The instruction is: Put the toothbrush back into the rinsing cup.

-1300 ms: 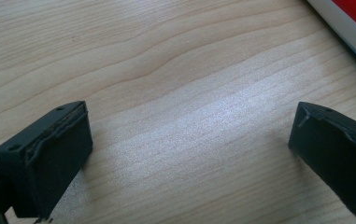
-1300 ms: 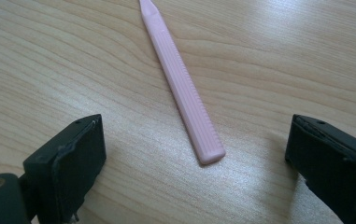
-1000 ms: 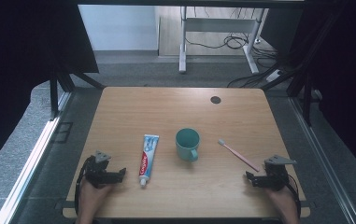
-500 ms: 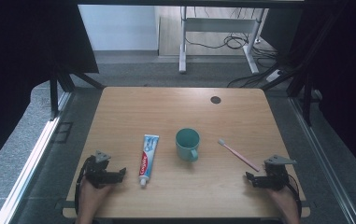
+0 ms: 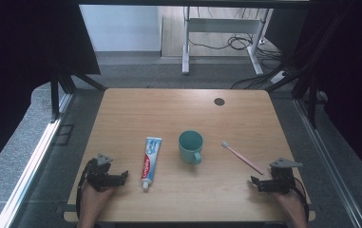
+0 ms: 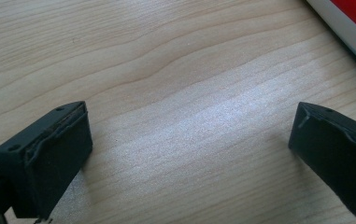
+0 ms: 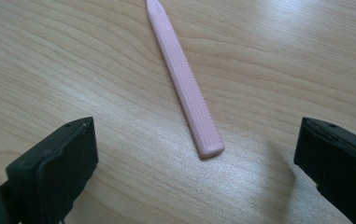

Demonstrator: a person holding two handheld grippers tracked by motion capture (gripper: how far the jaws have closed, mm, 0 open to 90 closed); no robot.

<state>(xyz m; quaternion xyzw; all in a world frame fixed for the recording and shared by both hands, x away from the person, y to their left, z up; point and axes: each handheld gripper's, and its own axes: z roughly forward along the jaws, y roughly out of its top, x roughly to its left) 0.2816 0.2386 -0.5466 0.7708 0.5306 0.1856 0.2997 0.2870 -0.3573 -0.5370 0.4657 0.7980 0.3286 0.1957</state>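
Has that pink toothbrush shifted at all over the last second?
No. The toothbrush lies just where it did, slanting to the right of the green mug, its handle end close to the right tongs.

Each hand carries a black tool: the left gripper [image 5: 121, 176] and the right gripper [image 5: 256, 182] both bear a grey three-cornered plate on top. Their jaws are blocky, matte black, with flat rubbery pads [image 6: 61, 154] and small screw holes along the upper edges.
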